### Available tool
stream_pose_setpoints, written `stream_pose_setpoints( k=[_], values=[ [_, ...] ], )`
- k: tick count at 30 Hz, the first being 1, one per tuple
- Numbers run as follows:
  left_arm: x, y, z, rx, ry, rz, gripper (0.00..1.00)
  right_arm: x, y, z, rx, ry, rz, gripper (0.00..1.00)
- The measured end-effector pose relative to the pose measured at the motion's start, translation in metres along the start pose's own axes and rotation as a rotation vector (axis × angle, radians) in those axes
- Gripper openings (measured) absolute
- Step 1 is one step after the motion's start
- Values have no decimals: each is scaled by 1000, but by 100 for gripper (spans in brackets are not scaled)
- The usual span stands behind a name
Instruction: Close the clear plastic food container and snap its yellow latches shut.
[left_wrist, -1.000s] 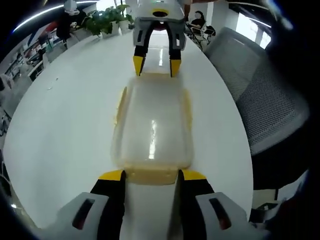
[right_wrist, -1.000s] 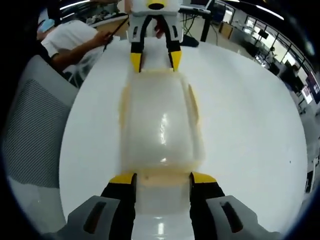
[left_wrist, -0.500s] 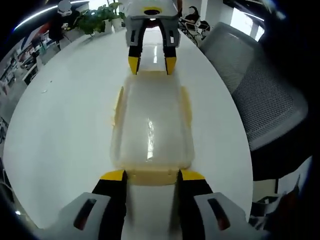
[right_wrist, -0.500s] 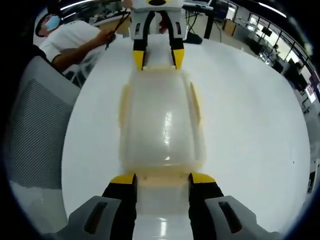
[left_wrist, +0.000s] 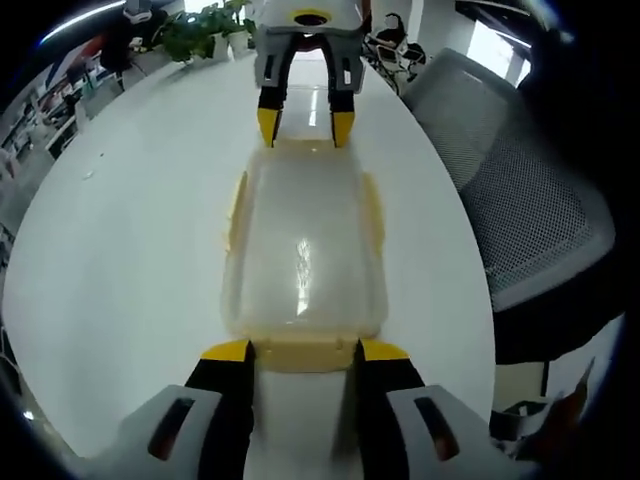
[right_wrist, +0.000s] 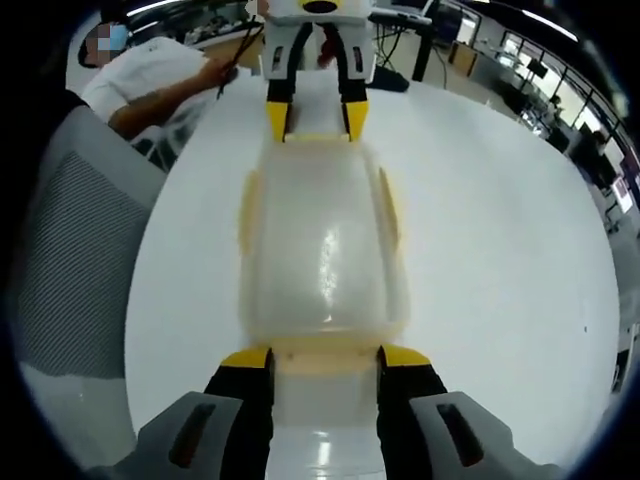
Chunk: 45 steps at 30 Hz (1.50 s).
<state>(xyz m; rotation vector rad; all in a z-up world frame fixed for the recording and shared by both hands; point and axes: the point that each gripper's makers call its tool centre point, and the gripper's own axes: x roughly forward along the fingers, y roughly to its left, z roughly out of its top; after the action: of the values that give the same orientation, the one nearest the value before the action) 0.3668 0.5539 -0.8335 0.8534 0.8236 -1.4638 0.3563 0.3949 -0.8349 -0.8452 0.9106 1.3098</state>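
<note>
Nothing has visibly moved: both spread claws, left (left_wrist: 295, 350) and right (right_wrist: 325, 356), bracket the box's (left_wrist: 303, 250) end latches (left_wrist: 303, 353), apparently to press them.

The left gripper (left_wrist: 298, 352) has grey jaw housings, black fingers and yellow tips, with a dark slot on each housing at 7 and 5 o'clock. The right gripper (right_wrist: 322, 358) looks the same; seen at 12 o'clock, it has a white-grey body
</note>
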Motion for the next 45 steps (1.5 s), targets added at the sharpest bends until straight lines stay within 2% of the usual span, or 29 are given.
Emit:
stream_pose_setpoints(
  k=[10, 27, 37, 45],
  values=[
    [-8, -4, 2, 0, -18, 3, 38, -5, 4, 5, 5, -13, 15, 39],
    [-24, 5, 7, 1, -31, 28, 38, -22, -6, 16, -13, -38, -8, 39],
    [-36, 11, 12, 1, -19, 32, 38, -35, -12, 24, -23, -51, -21, 39],
    [-38, 9, 21, -6, -25, 33, 38, -46, -11, 22, -34, -45, -23, 39]
  ],
)
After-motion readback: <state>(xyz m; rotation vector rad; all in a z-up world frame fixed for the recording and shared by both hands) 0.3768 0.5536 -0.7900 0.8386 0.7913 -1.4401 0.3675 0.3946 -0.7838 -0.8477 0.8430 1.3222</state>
